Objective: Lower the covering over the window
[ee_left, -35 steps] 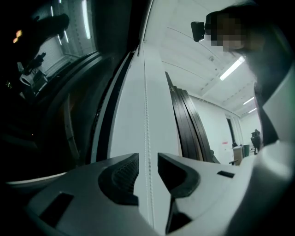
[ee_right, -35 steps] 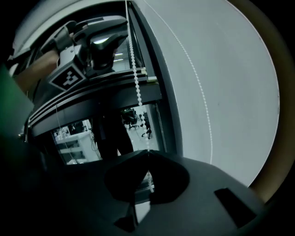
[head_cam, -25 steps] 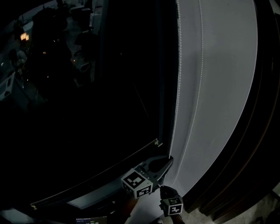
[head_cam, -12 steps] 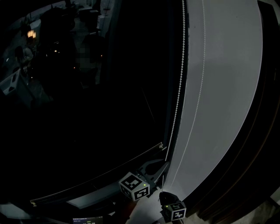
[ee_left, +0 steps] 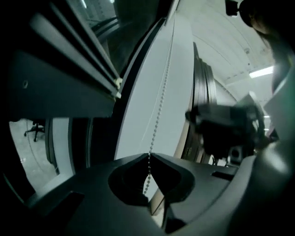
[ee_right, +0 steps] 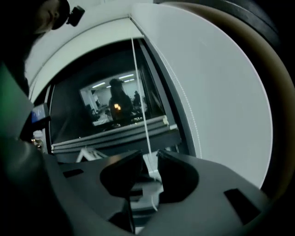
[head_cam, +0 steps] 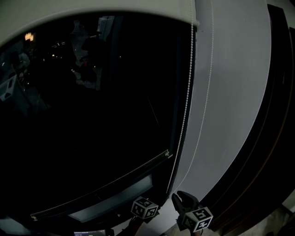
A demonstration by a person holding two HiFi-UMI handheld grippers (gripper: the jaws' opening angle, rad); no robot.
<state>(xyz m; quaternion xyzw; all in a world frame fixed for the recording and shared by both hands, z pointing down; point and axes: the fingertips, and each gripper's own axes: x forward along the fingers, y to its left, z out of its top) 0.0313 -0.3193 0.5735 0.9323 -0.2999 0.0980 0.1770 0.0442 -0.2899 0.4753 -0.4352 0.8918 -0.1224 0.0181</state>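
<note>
Most of the job looks left to do. From the sill up, the dark window glass (head_cam: 92, 115) stands bare, and the pale grey fabric roller blind (head_cam: 115, 7) has its bottom edge only just below the window's top edge. The thin white bead chain (head_cam: 187, 92) hangs down the window's right edge. The left gripper (ee_left: 149, 156) has its fingers (ee_left: 127, 161) clenched on that chain. The right gripper (ee_right: 148, 159) has just been opening. Its fingers (ee_right: 176, 164) stand released, with the chain running between them and neither pad pressing it.
</note>
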